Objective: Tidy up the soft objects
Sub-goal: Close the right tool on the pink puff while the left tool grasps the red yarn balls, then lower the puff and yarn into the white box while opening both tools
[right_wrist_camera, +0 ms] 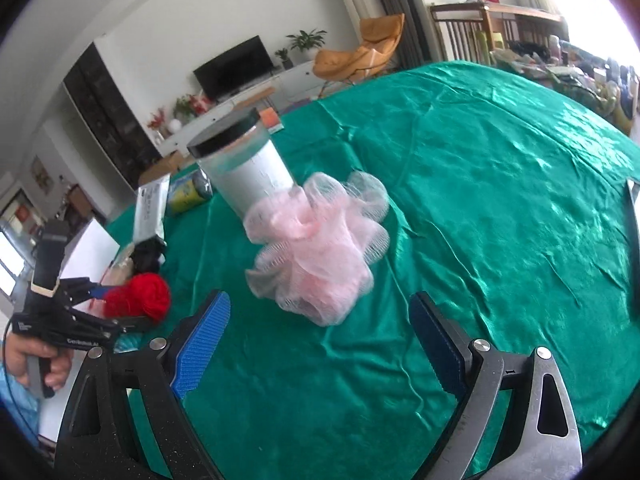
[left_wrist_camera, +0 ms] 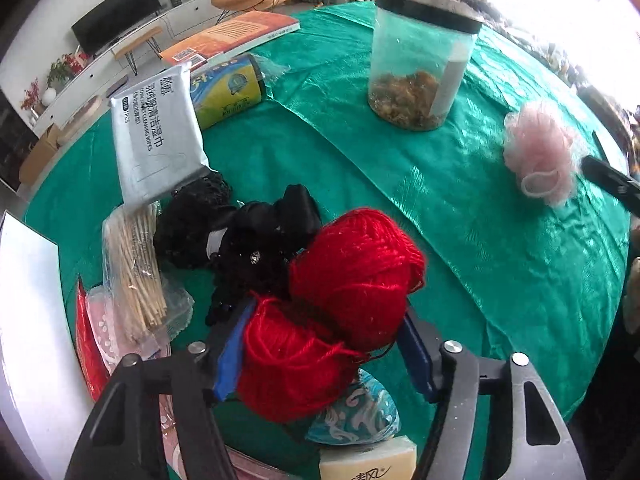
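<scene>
My left gripper (left_wrist_camera: pixel 324 340) is shut on a red yarn ball (left_wrist_camera: pixel 336 308), held just above a pile at the table's left. The yarn also shows in the right wrist view (right_wrist_camera: pixel 138 300), with the left gripper (right_wrist_camera: pixel 100 296) around it. A black fabric bundle (left_wrist_camera: pixel 240 236) lies right behind the yarn. A pink mesh bath pouf (left_wrist_camera: pixel 540 156) sits on the green tablecloth (left_wrist_camera: pixel 440 200) at the right. My right gripper (right_wrist_camera: pixel 320 328) is open and empty, a little short of the pouf (right_wrist_camera: pixel 316 244).
A clear jar with a black lid (left_wrist_camera: pixel 416 60) stands behind the pouf. A wipes pack (left_wrist_camera: pixel 156 132), a can (left_wrist_camera: pixel 228 88), a book (left_wrist_camera: pixel 236 36), a bag of sticks (left_wrist_camera: pixel 136 272), a teal patterned pouch (left_wrist_camera: pixel 356 416) and a tissue pack (left_wrist_camera: pixel 368 460) crowd the left side.
</scene>
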Motion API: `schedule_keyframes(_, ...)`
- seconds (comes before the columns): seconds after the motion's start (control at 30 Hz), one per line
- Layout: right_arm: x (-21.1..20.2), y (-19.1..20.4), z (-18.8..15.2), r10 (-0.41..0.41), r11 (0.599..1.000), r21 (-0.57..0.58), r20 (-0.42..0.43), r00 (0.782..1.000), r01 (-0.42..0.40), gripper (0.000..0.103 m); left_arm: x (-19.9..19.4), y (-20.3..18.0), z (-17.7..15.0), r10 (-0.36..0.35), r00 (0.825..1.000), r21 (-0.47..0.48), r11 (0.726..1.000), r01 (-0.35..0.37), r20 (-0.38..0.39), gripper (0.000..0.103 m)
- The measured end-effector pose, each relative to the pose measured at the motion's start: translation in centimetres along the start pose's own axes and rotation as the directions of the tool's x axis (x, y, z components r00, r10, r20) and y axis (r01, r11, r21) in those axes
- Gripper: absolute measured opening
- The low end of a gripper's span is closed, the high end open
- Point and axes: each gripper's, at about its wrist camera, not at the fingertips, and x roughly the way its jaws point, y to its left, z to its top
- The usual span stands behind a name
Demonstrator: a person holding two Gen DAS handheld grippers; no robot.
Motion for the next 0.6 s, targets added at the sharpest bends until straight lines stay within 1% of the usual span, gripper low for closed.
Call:
schedule_keyframes(0.03, 1.6, 0.5, 1.0, -0.016, 1.0, -0.024, -0.031, 0.999, 0.015, 0.093, -0.6, 0.3, 0.1, -0.019, 1.0, -0.035, 0.999, 0.02, 0.022, 0.061)
schedule_keyframes(0.07, 3.6, 0.8, 1.7, -0.032, 0.999, -0.046, -0.089, 0.995, 0.028, 0.093, -1.3, 0.6, 0.2, -0.039, 0.998, -0.067, 0.997, 0.042, 0.047, 0.061)
schedule_keyframes(0.1, 5.4, 0.7, 2.3, -0.058, 0.997, -0.056, -0.149, 0.987, 0.05, 0.087, -2.0, 1.0, 0.3, -0.059, 0.995, -0.096, 0.993, 0.066, 0.077, 0.061)
schedule_keyframes(0.13, 6.6, 0.2, 2.6, -0.091, 0.995, -0.055, -0.187, 0.978, 0.082, 0.05, -2.9, 1.6, 0.1, -0.077, 0.991, -0.126, 0.988, 0.09, 0.107, 0.06)
schedule_keyframes(0.17, 7.2, -0.5, 3.1, -0.11, 0.994, -0.043, -0.204, 0.973, 0.103, 0.026, -3.8, 2.1, -0.1, -0.097, 0.986, -0.157, 0.98, 0.118, 0.139, 0.06)
schedule_keyframes(0.2, 7.1, -1.1, 3.8, -0.105, 0.994, -0.021, -0.194, 0.975, 0.103, 0.03, -4.6, 2.8, -0.4, -0.12, 0.978, -0.185, 0.971, 0.152, 0.173, 0.06)
schedule_keyframes(0.27, 6.0, -1.8, 5.5, -0.091, 0.996, -0.007, -0.149, 0.985, 0.091, 0.03, -6.4, 4.3, -0.7, -0.171, 0.954, -0.236, 0.944, 0.23, 0.246, 0.06)
schedule_keyframes(0.33, 4.1, -1.8, 7.6, -0.049, 0.999, -0.011, -0.087, 0.995, 0.048, 0.03, -8.2, 5.6, -1.0, -0.2, 0.93, -0.282, 0.915, 0.29, 0.307, 0.06)
schedule_keyframes(0.4, 2.4, -1.2, 9.9, -0.041, 0.999, -0.027, -0.04, 0.998, 0.04, 0.029, -10.1, 6.8, -1.3, -0.213, 0.906, -0.307, 0.892, 0.333, 0.365, 0.06)
schedule_keyframes(0.43, 1.5, -0.7, 10.9, -0.029, 0.999, -0.03, -0.019, 0.999, 0.029, 0.029, -11.2, 7.3, -1.6, -0.212, 0.896, -0.31, 0.886, 0.344, 0.39, 0.061)
schedule_keyframes(0.5, -0.1, 1.3, 12.7, -0.006, 0.998, -0.056, 0.012, 1.0, 0.006, 0.03, -13.7, 8.3, -2.8, -0.194, 0.882, -0.313, 0.884, 0.347, 0.43, 0.061)
schedule_keyframes(0.53, -0.8, 2.8, 13.3, 0.009, 0.997, -0.082, 0.02, 1.0, -0.007, 0.03, -15.0, 8.9, -3.7, -0.179, 0.877, -0.317, 0.885, 0.342, 0.445, 0.061)
schedule_keyframes(0.6, -1.8, 6.7, 13.8, 0.063, 0.988, -0.142, 0.019, 0.998, -0.06, 0.03, -17.5, 10.7, -5.8, -0.131, 0.878, -0.343, 0.886, 0.312, 0.461, 0.061)
